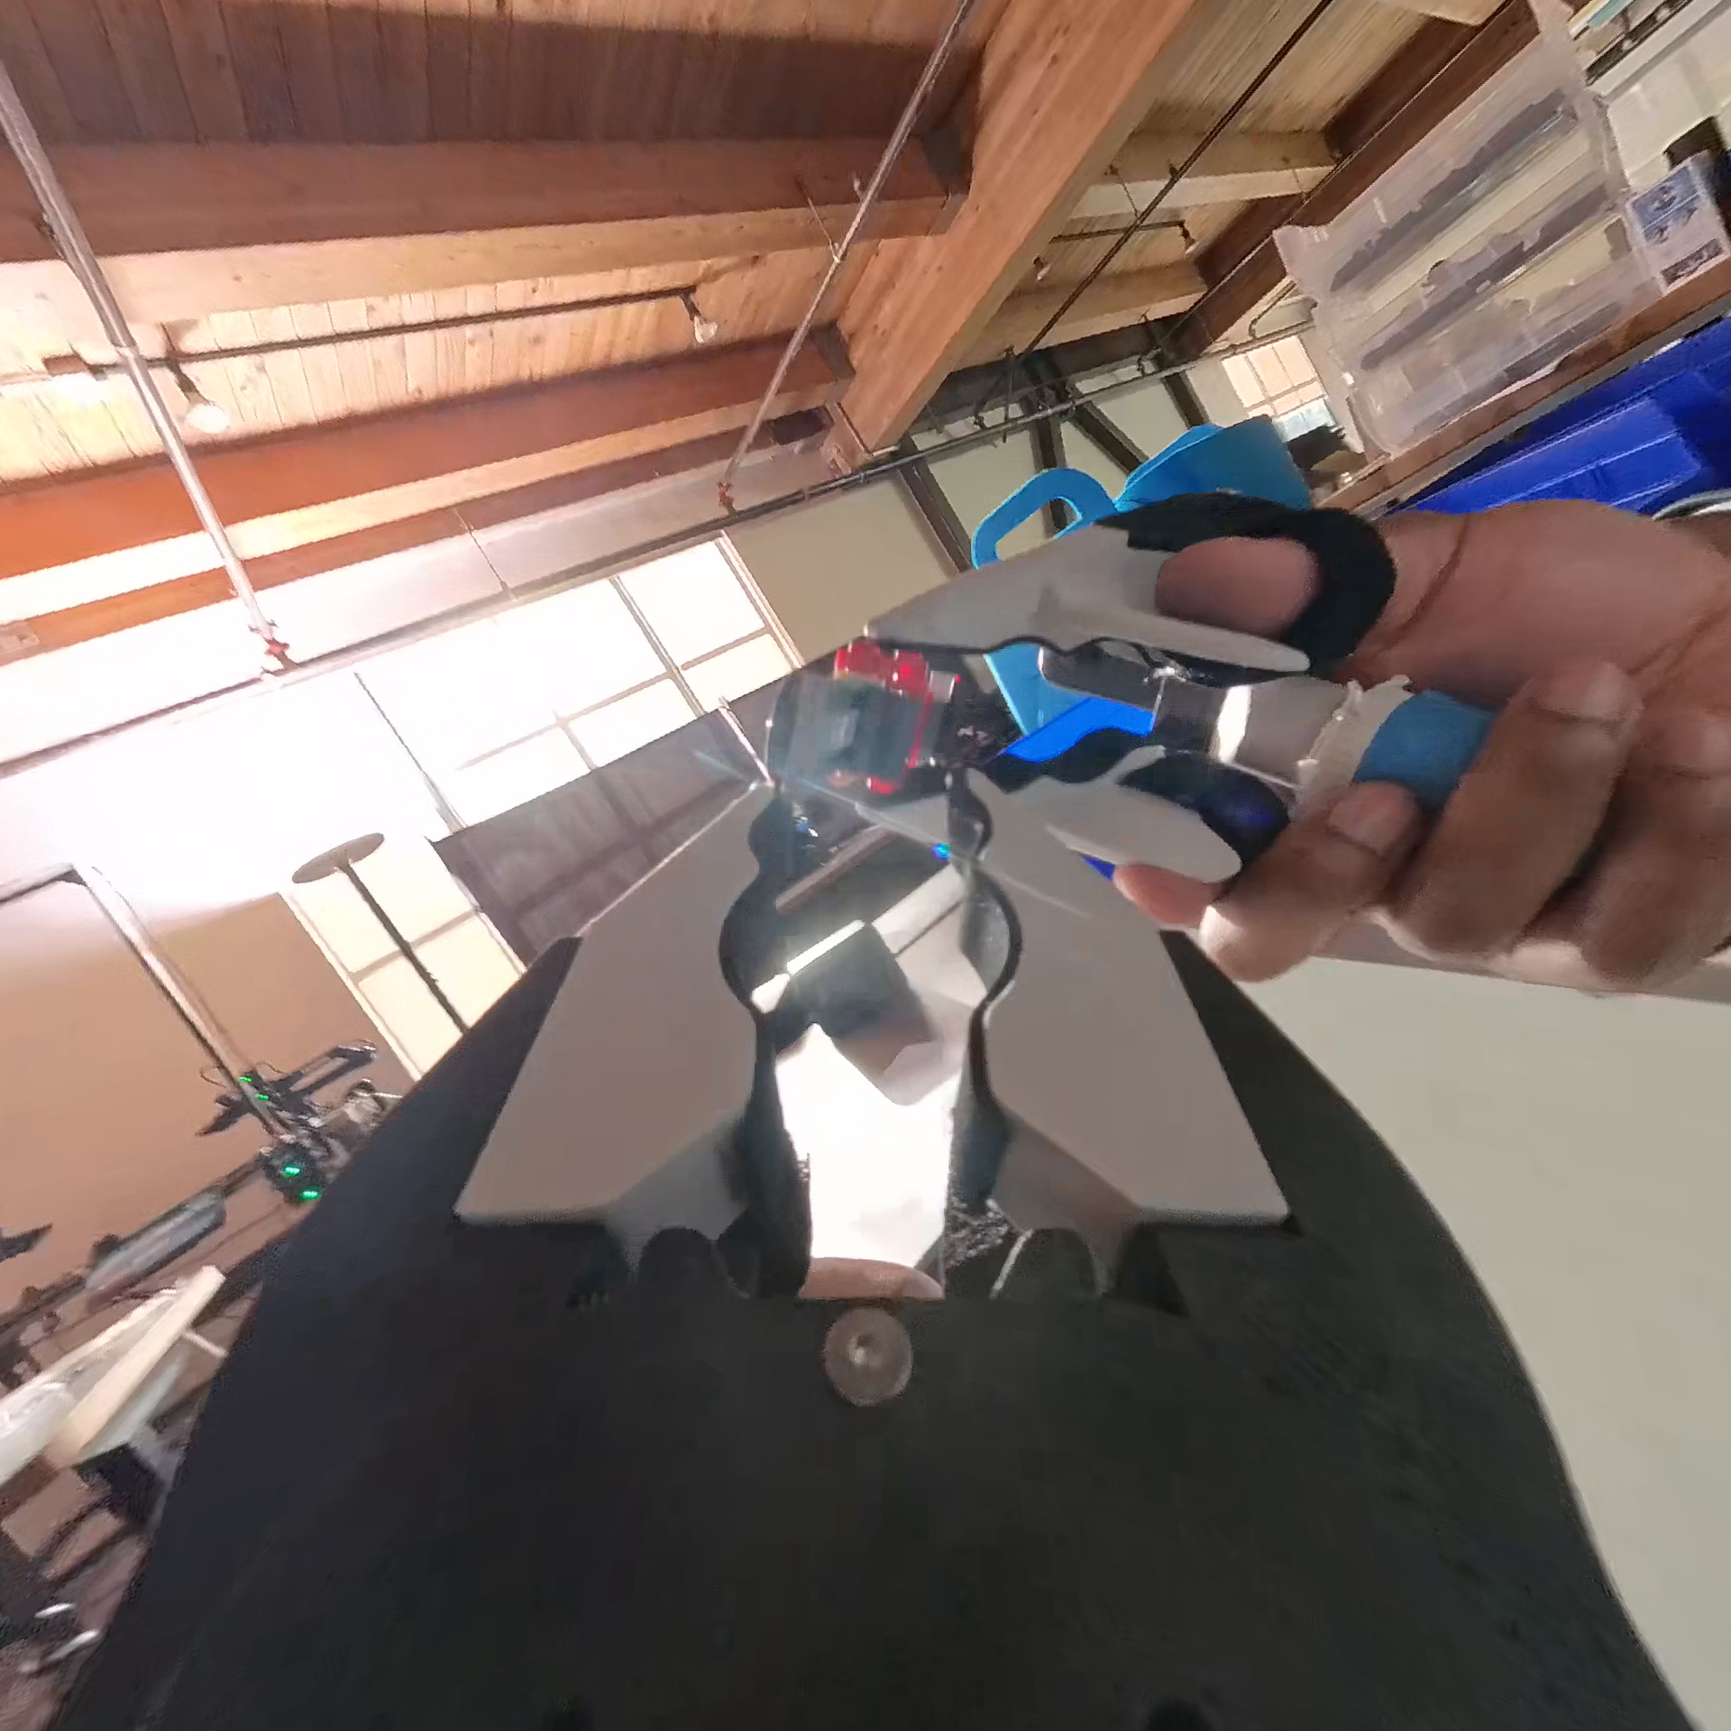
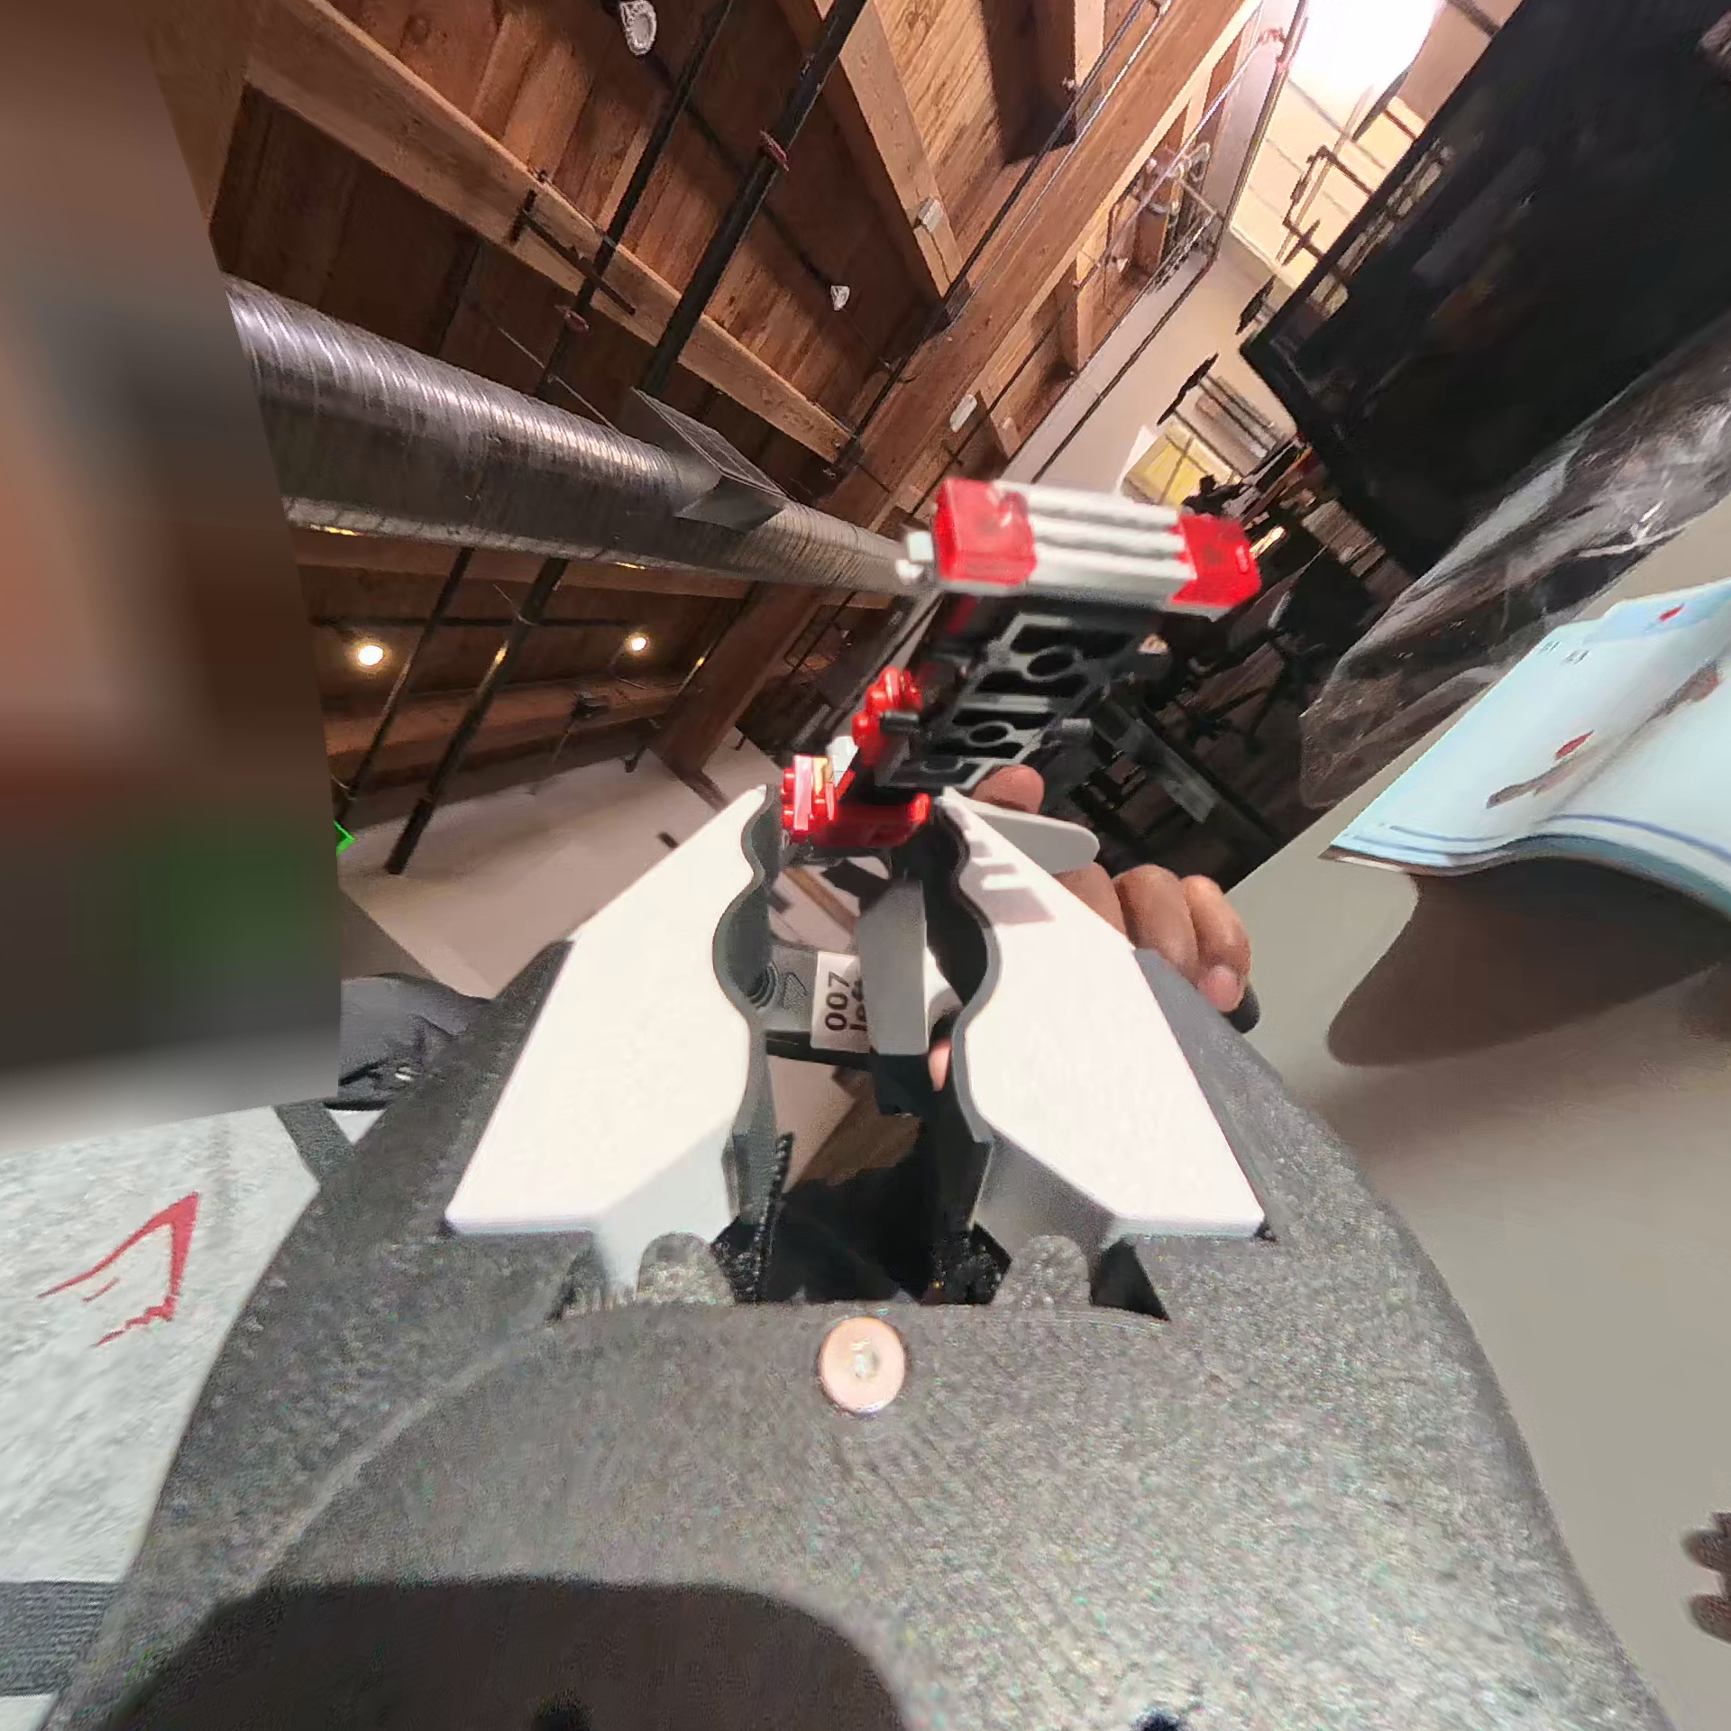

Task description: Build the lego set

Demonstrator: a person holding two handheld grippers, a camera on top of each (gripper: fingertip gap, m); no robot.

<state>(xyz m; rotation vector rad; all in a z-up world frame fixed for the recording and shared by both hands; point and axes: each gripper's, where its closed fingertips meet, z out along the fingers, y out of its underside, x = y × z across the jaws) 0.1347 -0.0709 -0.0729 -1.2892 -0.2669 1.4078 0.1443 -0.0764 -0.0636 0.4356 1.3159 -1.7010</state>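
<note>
Right wrist view: right claw (image 2: 857, 815) pinches the lego model (image 2: 1021, 674); just below the model, left claw (image 1: 866, 796) is nearly closed, grip unclear

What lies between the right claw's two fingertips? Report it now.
The red end of the lego build, clamped by the right claw; the right wrist view shows it.

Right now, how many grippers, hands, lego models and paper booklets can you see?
Grippers: 2, the left gripper and the right gripper
Hands: 2, one hand and another hand
Lego model: 1
Instruction booklet: 1
Total: 6
</note>
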